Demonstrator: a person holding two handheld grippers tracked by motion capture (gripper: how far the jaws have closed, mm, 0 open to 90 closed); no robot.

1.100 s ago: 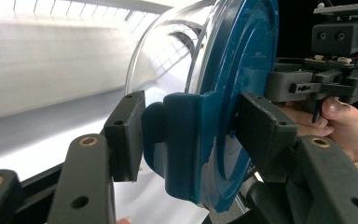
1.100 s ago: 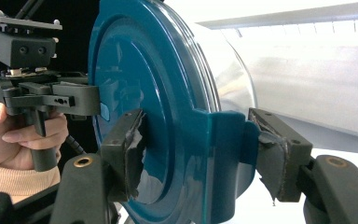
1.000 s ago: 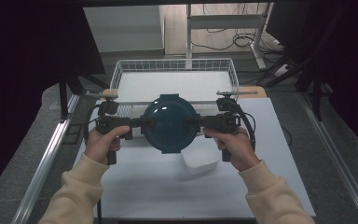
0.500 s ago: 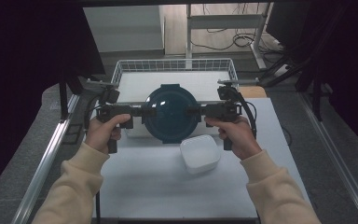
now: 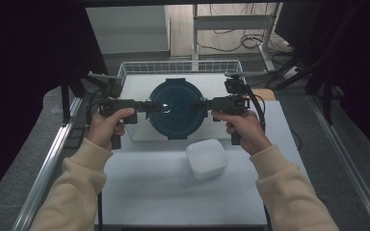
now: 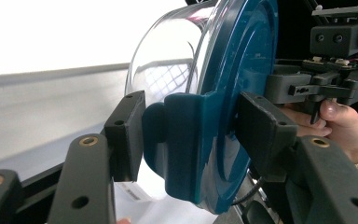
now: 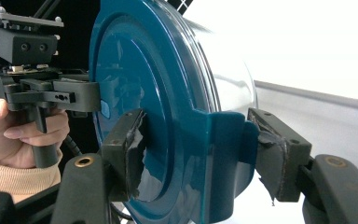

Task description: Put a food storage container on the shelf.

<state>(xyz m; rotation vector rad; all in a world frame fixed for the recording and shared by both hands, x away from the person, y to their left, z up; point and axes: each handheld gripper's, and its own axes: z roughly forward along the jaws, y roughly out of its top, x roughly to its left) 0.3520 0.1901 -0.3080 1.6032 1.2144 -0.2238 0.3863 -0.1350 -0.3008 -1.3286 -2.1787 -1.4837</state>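
Note:
A round container with a dark blue lid and a clear body hangs above the table, held level between both grippers. My left gripper is shut on the blue latch tab at its left side. My right gripper is shut on the tab opposite. In the left gripper view the jaws clamp the blue tab of the container from both sides. The right gripper view shows the same grip on the container, with worn, torn pads against the lid and tab.
A white wire basket stands at the back of the white table, just beyond the held container. A white square tub sits on the table nearer the person, below and right of the container. Metal rails run along both table sides.
Both grippers have carried the container up and away from the person toward the wire basket. The white square tub, partly covered before, now shows in full.

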